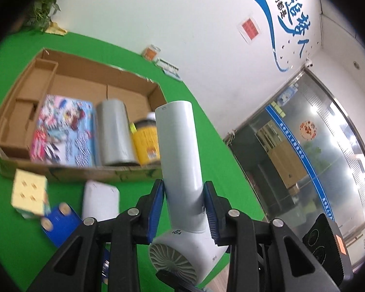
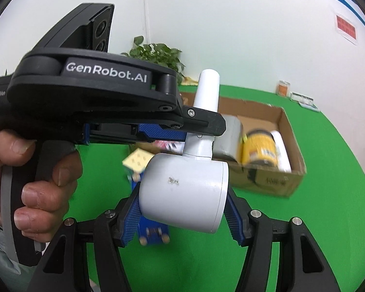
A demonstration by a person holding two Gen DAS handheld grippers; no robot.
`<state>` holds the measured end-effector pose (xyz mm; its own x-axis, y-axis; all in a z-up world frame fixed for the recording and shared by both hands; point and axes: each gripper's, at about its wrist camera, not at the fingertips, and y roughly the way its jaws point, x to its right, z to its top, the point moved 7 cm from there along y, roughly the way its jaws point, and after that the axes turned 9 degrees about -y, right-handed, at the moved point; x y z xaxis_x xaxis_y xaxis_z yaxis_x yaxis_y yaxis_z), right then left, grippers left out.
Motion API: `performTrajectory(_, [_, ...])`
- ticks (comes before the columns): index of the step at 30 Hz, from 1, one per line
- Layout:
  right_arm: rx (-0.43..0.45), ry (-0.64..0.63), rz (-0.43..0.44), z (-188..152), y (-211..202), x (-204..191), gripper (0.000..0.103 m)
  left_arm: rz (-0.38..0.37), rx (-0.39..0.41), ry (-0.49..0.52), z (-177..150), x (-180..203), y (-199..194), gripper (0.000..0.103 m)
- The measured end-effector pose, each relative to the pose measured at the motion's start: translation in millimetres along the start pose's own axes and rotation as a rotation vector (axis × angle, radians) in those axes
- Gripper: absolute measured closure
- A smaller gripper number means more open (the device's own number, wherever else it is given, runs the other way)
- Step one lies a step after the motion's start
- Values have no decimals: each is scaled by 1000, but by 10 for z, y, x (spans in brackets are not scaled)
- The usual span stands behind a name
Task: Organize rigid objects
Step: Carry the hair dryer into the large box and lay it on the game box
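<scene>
White plastic, a small hair dryer (image 1: pixel 180 170) hung above the green surface (image 1: pixel 206 131), carried by both grippers at once. The left gripper (image 1: pixel 183 209) had its blue fingers (image 1: pixel 155 209) clamped on the handle just above the barrel, and the right gripper (image 2: pixel 182 209) had its fingers (image 2: pixel 131 216) clamped across the ends of the barrel; sharing the load this way probably kept the awkward L-shape from swinging. Beyond it sat the cardboard box (image 1: pixel 19 92), holding a colourful printed carton (image 1: pixel 63 131), a grey roll (image 1: pixel 114 133) and a yellow jar (image 1: pixel 147 141), packed side by side, likely to leave room. A yellow cube (image 1: pixel 28 192), a blue block (image 1: pixel 58 226) and a white pad (image 1: pixel 99 202) lay outside on the surface. "GenRobot.AI" was readable on the left gripper's body, and "FOI" was printed near the dryer's joint. Wall lettering in blue was Chinese, only partly legible.
</scene>
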<state>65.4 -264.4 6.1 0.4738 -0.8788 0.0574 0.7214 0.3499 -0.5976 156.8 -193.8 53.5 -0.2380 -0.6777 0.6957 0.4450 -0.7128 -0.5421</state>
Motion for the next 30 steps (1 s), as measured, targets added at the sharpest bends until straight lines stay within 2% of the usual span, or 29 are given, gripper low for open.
performTrajectory(8, [15,-32,0,570,302,-96,45,8,22,10,568,-117,-172,72])
performTrajectory(12, [16,-25,16,890,540,-74,45,40,26,46,902,-196,-180,72])
performTrajectory(16, [-22,-4,79,1128,872,-40,45,79,1,39,1192,-458,-100,71])
performTrajectory(22, [-120,38,143,1239,1495,-82,45,105,-59,-36,1396,-970,102,71])
performTrajectory(30, [-243,87,177,1083,2188,-155,45,134,-145,-119,1468,-1537,464,71])
